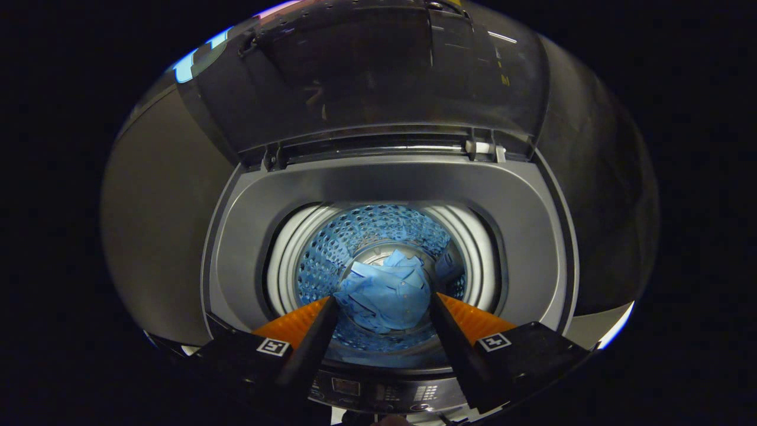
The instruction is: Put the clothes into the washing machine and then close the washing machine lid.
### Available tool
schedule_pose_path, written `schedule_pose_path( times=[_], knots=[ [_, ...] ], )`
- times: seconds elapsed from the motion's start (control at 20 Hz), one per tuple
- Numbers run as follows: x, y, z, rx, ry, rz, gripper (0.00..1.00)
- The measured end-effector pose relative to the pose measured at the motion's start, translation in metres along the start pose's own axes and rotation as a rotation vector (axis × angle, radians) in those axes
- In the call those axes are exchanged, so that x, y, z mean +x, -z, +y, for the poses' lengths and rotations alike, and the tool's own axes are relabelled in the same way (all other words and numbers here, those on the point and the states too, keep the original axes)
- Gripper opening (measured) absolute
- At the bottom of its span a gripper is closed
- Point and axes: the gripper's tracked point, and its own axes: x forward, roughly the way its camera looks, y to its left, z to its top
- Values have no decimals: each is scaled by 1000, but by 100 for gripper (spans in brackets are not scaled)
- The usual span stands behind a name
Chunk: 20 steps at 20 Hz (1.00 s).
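I look down into a top-loading washing machine (390, 183) with a grey rim. Its lid (366, 77) stands raised, dark and see-through, behind the opening. A crumpled blue garment (384, 293) lies at the bottom of the perforated drum (331, 248). My gripper (384, 302) hangs open above the drum mouth, its two fingers wide apart. The garment shows in the gap between them but far below, and neither finger touches it.
The machine's control panel (378, 393) runs along the front edge just under my fingers. The lid's hinge strip (378, 145) crosses the back of the opening. Dark booth walls close in on both sides of the machine.
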Motion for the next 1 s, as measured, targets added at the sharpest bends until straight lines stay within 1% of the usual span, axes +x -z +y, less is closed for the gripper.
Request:
schedule_pose_path(
  times=[0.2,0.3,0.4,0.45,0.5,0.55,0.65,0.75,0.85,0.9,1.0],
  knots=[
    [-21,-23,-3,27,-3,-64,99],
    [-37,-45,-4,7,-7,-143,99],
    [-60,-74,1,-21,-34,-259,99],
    [-71,-92,-2,-41,-15,-310,99],
    [-87,-108,1,-48,-20,-350,99],
    [-103,-124,16,-42,-60,-383,99],
    [-127,-155,34,-65,-87,-447,99],
    [-160,-206,51,-110,-102,-552,98],
    [-181,-260,69,-151,-115,-635,98],
    [-179,-278,74,-160,-117,-648,98],
    [-153,-300,79,-159,-109,-614,98]
  ],
)
